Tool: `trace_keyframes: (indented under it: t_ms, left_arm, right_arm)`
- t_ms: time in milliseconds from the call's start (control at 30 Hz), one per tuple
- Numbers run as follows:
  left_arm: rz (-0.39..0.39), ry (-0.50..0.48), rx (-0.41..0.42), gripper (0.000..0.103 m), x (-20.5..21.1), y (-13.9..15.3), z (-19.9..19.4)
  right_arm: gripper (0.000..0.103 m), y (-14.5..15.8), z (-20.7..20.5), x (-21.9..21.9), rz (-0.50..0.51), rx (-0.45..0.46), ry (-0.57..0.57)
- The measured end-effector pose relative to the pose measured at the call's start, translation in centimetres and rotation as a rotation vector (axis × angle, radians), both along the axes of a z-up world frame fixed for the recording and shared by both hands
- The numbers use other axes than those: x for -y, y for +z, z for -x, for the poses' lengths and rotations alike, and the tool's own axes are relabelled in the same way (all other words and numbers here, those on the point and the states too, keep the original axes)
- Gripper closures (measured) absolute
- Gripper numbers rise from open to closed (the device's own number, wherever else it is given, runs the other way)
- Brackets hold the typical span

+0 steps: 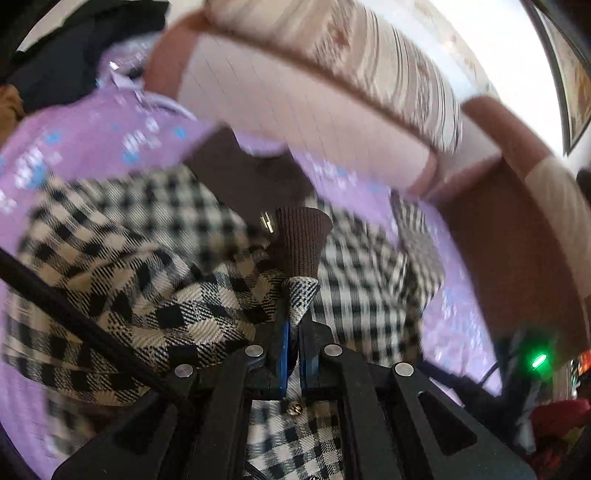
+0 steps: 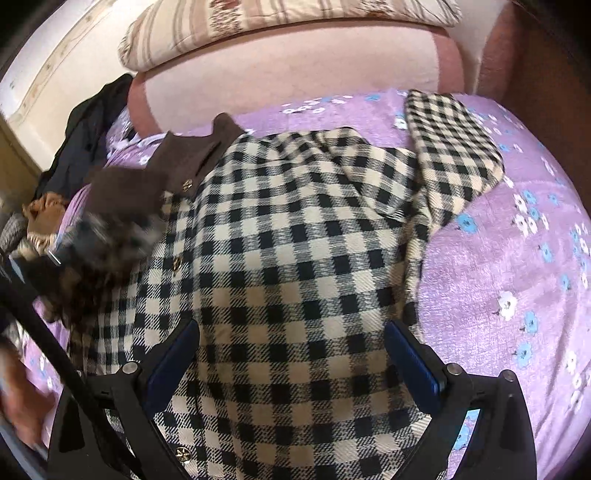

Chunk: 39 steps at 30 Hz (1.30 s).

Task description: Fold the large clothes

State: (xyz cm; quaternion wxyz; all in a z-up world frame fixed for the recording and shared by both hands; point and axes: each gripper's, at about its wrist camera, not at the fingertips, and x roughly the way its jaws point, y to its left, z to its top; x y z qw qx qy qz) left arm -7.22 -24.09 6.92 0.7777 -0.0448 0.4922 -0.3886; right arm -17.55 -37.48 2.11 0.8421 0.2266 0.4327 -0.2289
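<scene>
Left wrist view is showing the coat (image 1: 155, 258), a thick checked weave in black and cream, lying bunched just ahead of the left gripper (image 1: 291, 350). Its jaws are closing tight on a sleeve end: checked cloth is pinched between the blue pads (image 1: 283, 347), and the brown ribbed cuff (image 1: 301, 240) is standing up at twelve o'clock from the tips. The rest of the coat is spreading from nine o'clock round to two o'clock, blurred.

In the right wrist view the coat (image 2: 295, 240) is lying button-side up on the bed, its long axis running from six o'clock, under the right gripper (image 2: 291, 354), up to the brown collar (image 2: 192, 158) at eleven o'clock. The right jaws are standing wide apart over the coat's lower body, gripping nothing. The other sleeve (image 2: 450, 136) is stretching out at one o'clock, well apart from both grippers. The held sleeve is showing as a blur at nine o'clock, so the left gripper is the nearer one, and I judge the sleeve needs to be carried across the body toward three o'clock.

The cloth looks heavy and stiff-ish, likely to hold a crease. Small gold buttons (image 2: 177, 263) are running down the front. Beneath, the sheet (image 2: 517, 258) is a soft purple with blue and white flowers; beyond it sits a padded pink headboard (image 2: 295, 74) with a striped pillow (image 2: 280, 18) on top.
</scene>
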Motion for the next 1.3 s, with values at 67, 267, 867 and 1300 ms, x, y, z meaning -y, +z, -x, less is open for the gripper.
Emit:
trace_keyframes:
  t_ms: [67, 267, 867, 1300]
  left_arm:
    - [-0.006, -0.001, -0.017, 0.089, 0.8, -1.4, 0.6]
    - [0.018, 0.0, -0.048, 0.029, -1.7, -0.6, 1.4]
    - [-0.306, 0.47, -0.011, 0.023, -17.9, -2.0, -2.5]
    - [-0.335, 0.458, 0.025, 0.023, -17.3, -2.0, -2.4]
  right_arm:
    - [0.001, -0.1, 0.1, 0.4, -0.022, 0.006, -0.015]
    - [0.001, 0.0, 0.0, 0.4, -0.031, 0.024, -0.001]
    - [0.034, -2.7, -6.8, -2.3, -0.076, 0.04, 0.169]
    - [0.099, 3.1, -4.1, -1.8, 0.142, 0.136, 0.192]
